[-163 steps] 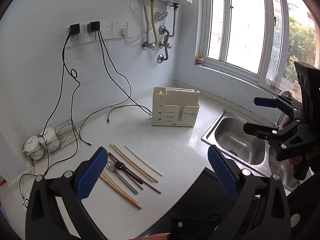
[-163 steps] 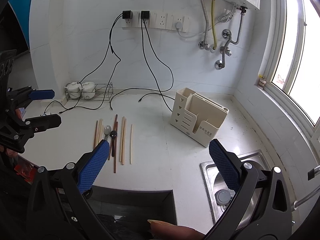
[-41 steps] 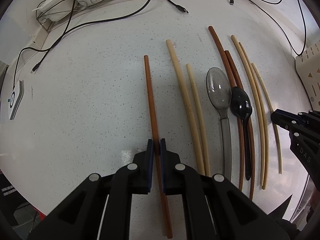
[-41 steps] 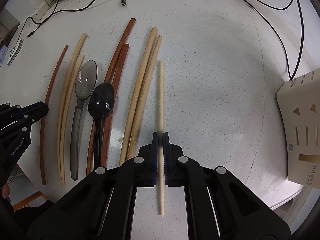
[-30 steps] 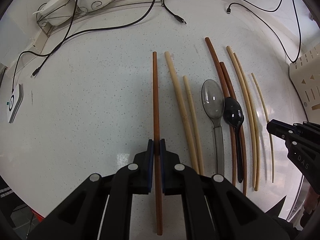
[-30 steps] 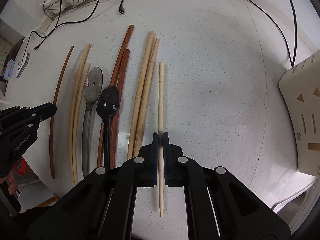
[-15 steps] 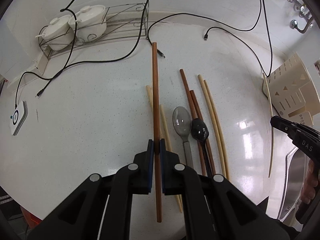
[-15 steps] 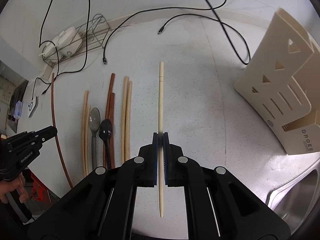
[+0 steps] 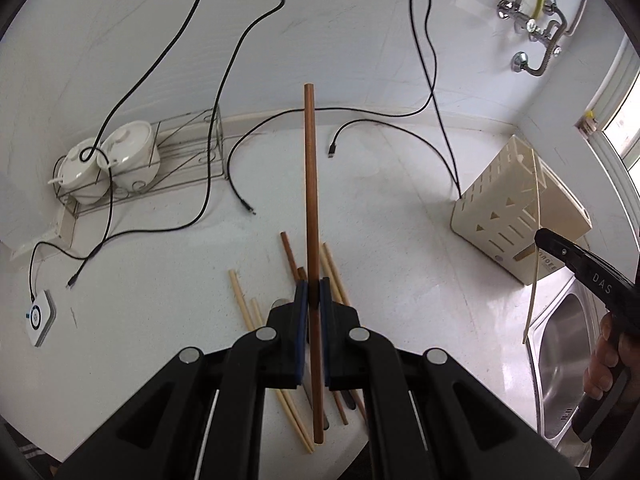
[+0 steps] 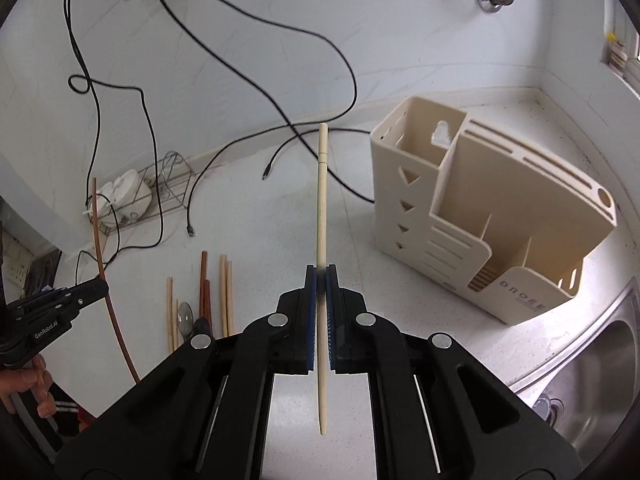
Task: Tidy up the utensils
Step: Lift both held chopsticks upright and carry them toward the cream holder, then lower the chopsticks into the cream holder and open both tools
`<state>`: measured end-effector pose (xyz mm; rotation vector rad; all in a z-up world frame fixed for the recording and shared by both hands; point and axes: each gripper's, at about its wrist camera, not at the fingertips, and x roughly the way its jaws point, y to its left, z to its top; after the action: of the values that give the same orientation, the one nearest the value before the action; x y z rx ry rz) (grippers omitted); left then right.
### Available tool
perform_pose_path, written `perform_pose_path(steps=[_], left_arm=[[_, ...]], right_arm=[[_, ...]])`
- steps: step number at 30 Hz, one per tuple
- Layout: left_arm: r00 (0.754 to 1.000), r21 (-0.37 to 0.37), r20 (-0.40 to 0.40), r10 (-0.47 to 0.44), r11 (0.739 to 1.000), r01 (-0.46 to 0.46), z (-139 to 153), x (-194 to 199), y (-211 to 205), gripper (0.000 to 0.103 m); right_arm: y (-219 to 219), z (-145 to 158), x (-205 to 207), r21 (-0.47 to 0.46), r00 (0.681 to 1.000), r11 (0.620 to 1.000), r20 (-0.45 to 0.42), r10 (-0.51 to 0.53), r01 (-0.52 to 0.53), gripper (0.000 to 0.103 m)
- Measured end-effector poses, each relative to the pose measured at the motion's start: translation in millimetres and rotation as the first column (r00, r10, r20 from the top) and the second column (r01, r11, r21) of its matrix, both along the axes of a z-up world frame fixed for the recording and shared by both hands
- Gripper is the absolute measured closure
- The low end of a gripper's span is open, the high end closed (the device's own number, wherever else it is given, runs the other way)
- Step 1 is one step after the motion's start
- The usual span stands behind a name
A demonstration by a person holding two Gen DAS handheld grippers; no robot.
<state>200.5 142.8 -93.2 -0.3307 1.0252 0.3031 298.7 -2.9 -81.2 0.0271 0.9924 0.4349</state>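
My left gripper (image 9: 313, 286) is shut on a reddish-brown chopstick (image 9: 311, 184) and holds it in the air above the counter. My right gripper (image 10: 321, 274) is shut on a pale chopstick (image 10: 321, 196), also lifted off the counter. The cream utensil holder (image 10: 472, 216) stands to the right of the pale chopstick, with open compartments on top. Several more chopsticks (image 10: 225, 292) and two spoons (image 10: 185, 318) lie in a row on the white counter (image 10: 280, 224). Each gripper shows in the other's view: the right one (image 9: 538, 236) and the left one (image 10: 105, 286).
A steel sink (image 10: 600, 364) lies at the right, past the holder. Black cables (image 9: 280, 120) trail across the counter's back. A wire rack with white lidded pots (image 9: 116, 160) stands at the back left. A small white device (image 9: 38, 316) lies at the left.
Both grippers have risen from the counter with their chopsticks, tilting up. The right one has moved toward the utensil holder, which now fills the right of its view.
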Motion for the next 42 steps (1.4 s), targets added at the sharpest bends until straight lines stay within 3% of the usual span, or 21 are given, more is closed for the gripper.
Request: perform_pose_path(steps=[7, 15, 20, 27, 35, 42], left_arm=[[0.984, 0.030, 0.118, -0.134, 0.991, 0.131, 41, 39, -30, 0.097], [0.924, 0.080, 0.285, -0.256, 0.967, 0.243, 89, 86, -66, 0.097], [0.877, 0.104, 0.356, -0.324, 0.946, 0.308, 114, 117, -92, 0.097], [0.802, 0.144, 0.475, -0.363, 0.931, 0.336, 145, 149, -121, 0.097], [0.762, 0.191, 0.516, -0.391, 0.920, 0.343, 147, 179, -144, 0.097], [0.764, 0.179, 0.545, -0.346, 0.938, 0.297, 129, 193, -148, 0.097]], right_arm=[[-40, 29, -4, 0.049, 0.976, 0.993, 0.189, -0.111, 0.104, 0.099], [-73, 52, -7, 0.061, 0.911, 0.981, 0.362, -0.196, 0.186, 0.099], [-88, 68, -13, 0.050, 0.845, 0.978, 0.497, -0.199, 0.201, 0.099], [-101, 76, -26, 0.003, 0.712, 0.966, 0.675, -0.193, 0.259, 0.099], [-103, 60, -31, -0.053, 0.625, 0.961, 0.769, -0.135, 0.273, 0.099], [-103, 43, -27, -0.062, 0.596, 0.959, 0.794, -0.121, 0.277, 0.099]])
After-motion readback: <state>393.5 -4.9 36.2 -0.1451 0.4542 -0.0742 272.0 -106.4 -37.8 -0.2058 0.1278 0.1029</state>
